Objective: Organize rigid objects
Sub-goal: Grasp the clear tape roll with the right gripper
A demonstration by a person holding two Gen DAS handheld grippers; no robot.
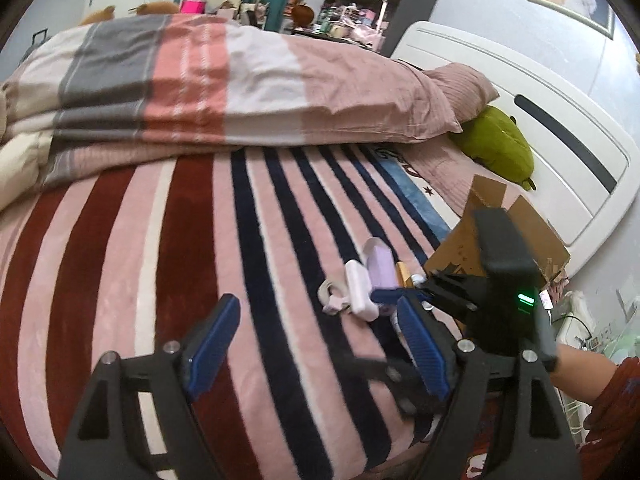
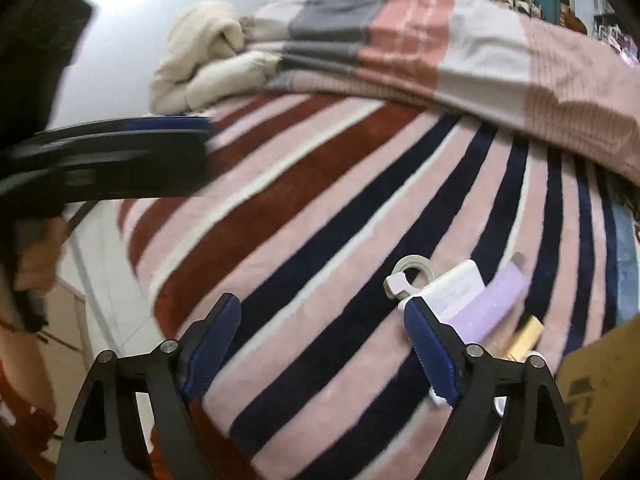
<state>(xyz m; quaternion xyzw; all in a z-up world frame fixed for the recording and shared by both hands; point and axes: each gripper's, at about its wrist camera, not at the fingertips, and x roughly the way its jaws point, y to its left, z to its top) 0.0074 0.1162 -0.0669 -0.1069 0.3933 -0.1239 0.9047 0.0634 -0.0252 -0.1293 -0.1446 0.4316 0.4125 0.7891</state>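
Left claw spread wide, holding nothing, above striped blanket. Right claw likewise spread, empty; right finger close beside white case, contact unclear. Cluster on bed: white case, lilac box, tape ring, gold tube, all touching or just beside one another. Cardboard box next to cluster. Folded duvet behind; green plush by white headboard. Cluttered shelves beyond.
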